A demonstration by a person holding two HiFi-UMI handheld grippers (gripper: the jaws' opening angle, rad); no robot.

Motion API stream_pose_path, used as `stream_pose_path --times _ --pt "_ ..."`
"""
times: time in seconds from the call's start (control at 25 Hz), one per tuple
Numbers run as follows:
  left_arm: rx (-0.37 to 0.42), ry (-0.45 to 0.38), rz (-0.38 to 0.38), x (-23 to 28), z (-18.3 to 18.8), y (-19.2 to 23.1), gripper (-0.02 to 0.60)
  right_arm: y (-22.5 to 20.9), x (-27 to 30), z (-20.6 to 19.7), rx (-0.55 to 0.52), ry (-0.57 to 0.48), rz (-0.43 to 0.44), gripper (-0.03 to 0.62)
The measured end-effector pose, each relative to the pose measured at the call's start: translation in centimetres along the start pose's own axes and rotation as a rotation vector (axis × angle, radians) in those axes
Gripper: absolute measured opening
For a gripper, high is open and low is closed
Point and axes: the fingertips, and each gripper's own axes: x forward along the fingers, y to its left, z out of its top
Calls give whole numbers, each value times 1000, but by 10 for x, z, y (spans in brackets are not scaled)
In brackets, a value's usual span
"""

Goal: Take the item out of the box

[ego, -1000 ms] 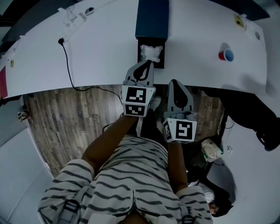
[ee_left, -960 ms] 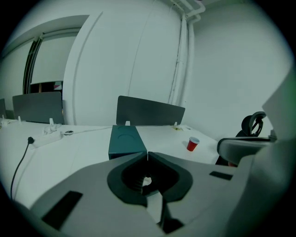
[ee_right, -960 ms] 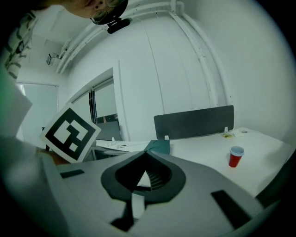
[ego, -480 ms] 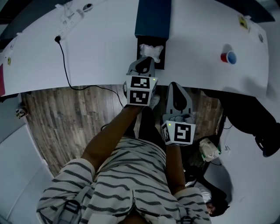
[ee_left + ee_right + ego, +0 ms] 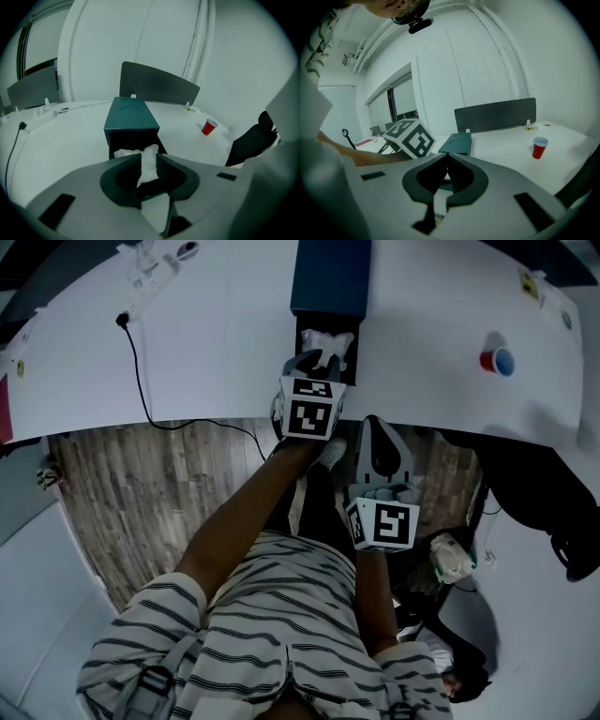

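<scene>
Though half-hidden, item (image 5: pixel 149 165) seemingly in left gripper (image 5: pixel 148 158)

Three cameras, one table (image 5: pixel 216 343).
Head view looks steeply down; left gripper view sits close on the dark box (image 5: pixel 131 119); right gripper view, nearer and rightward, shares it plus the red cup (image 5: pixel 539 148).

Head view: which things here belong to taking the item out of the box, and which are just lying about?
In the job: dark box; white item in its open front; left gripper, jaws on that item.
Lying about: red cup; black cable; right gripper, shut and empty.
</scene>
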Motion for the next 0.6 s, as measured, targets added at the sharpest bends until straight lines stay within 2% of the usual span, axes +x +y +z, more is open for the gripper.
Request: stream_pose_path --times 0.6 --pt "32 177 58 41 -24 9 95 -14 -4 -10 27 21 -27 18"
